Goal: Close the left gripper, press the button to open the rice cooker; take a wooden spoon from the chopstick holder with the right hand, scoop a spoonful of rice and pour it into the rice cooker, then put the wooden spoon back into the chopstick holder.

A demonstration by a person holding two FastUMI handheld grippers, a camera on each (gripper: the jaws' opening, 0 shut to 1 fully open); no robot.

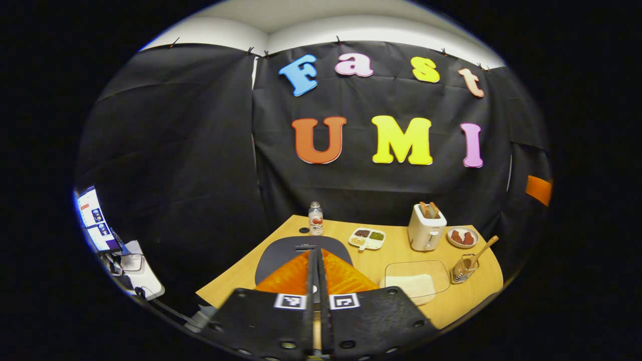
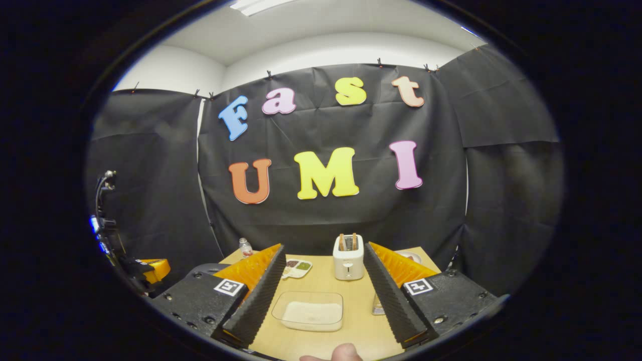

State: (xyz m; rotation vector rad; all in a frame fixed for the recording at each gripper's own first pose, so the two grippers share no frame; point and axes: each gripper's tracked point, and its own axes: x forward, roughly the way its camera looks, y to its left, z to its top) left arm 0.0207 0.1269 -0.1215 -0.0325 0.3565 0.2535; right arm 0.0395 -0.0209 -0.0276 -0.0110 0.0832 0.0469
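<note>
Left gripper view: left gripper (image 1: 315, 281), fingers pressed together, nothing between them, held above table's near-left part.
Rice cooker: dark rounded lid (image 1: 281, 250) just behind the fingers; looks down, so button press prob. not done yet. Button itself can't make out.
Table (image 1: 481, 296): wood top, bottle (image 1: 315, 218) at back-left, divided snack tray (image 1: 367, 238) mid, toaster (image 1: 426, 228) w/ bread, small plate (image 1: 462, 236) beside it.
Rice: clear container (image 1: 417, 281) w/ white rice, right of cooker.
Spoon: wooden spoon (image 1: 482, 249) stands tilted in chopstick holder (image 1: 464, 269), right of rice container.
Right gripper view: right gripper (image 2: 321, 281), fingers spread wide, empty, facing the rice container (image 2: 309, 311); toaster (image 2: 348, 256) beyond.
Progress: step 1 (left closed) done; lid open, spoon pick, scoop, pour, return all left, as I judge it.
</note>
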